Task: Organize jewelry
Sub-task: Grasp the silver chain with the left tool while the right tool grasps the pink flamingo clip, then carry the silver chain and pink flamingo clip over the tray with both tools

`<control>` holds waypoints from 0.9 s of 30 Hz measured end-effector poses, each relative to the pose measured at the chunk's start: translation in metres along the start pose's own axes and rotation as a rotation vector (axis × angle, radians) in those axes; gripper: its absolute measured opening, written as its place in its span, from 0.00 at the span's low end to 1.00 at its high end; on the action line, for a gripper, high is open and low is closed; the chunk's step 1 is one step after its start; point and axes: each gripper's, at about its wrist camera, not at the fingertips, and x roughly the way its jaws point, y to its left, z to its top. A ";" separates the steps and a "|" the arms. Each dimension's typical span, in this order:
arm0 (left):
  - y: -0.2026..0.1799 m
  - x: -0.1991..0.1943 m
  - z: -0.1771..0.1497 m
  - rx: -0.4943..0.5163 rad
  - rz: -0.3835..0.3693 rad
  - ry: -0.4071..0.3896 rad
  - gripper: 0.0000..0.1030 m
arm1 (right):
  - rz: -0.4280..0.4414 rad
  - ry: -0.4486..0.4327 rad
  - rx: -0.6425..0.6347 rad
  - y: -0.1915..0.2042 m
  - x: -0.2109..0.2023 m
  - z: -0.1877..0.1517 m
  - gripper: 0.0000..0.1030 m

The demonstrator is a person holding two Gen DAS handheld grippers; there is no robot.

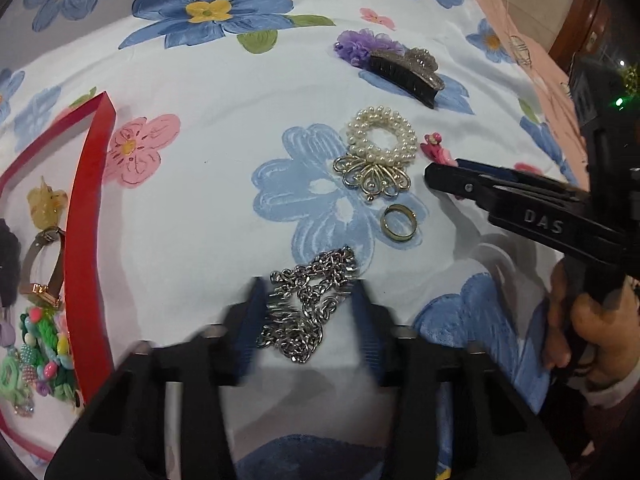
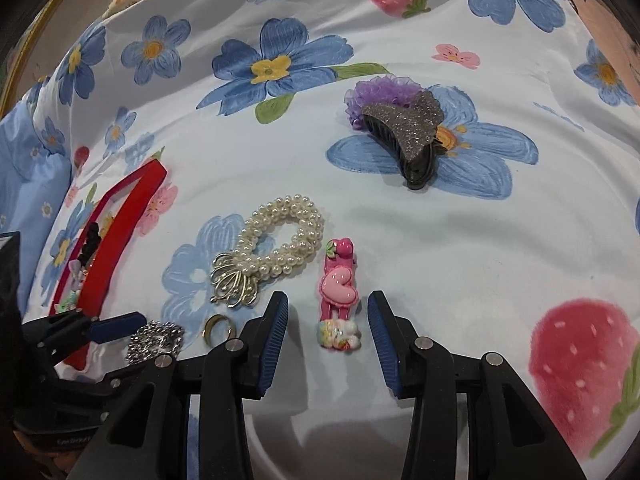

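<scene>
left claw [image 1: 308, 312] clenched on silver chain [image 1: 308, 304], right claw [image 2: 328, 320] released around pink clip [image 2: 338, 296]; watch [image 1: 40, 264] inside red tray [image 1: 86, 240]

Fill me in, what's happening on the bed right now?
A person is sorting jewelry off a flowered sheet into a red box. The left gripper has its pads on either side of the silver chain, pressing on it. The right gripper is open, with the pink hair clip between its fingers, untouched. A pearl bracelet, gold ring and glitter claw clip lie loose.

Floral bedsheet [image 2: 460, 248] carries jewelry, hair clips, red tray [image 1: 90, 216].
</scene>
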 end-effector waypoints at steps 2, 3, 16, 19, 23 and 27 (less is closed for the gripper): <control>0.005 -0.001 0.001 -0.019 -0.039 0.004 0.15 | -0.006 -0.001 0.004 -0.001 0.000 0.000 0.36; 0.005 -0.002 0.001 -0.019 -0.042 0.001 0.14 | -0.018 -0.003 0.002 -0.001 0.000 0.000 0.32; 0.004 -0.044 -0.007 -0.071 -0.120 -0.084 0.09 | 0.074 -0.043 0.015 0.015 -0.031 -0.001 0.19; 0.007 -0.056 -0.008 -0.085 -0.119 -0.108 0.09 | 0.105 -0.050 0.010 0.024 -0.039 -0.003 0.19; 0.014 -0.075 -0.012 -0.104 -0.114 -0.147 0.09 | 0.148 -0.052 0.000 0.037 -0.047 -0.007 0.19; 0.024 -0.094 -0.019 -0.133 -0.105 -0.185 0.09 | 0.187 -0.048 -0.021 0.054 -0.053 -0.011 0.19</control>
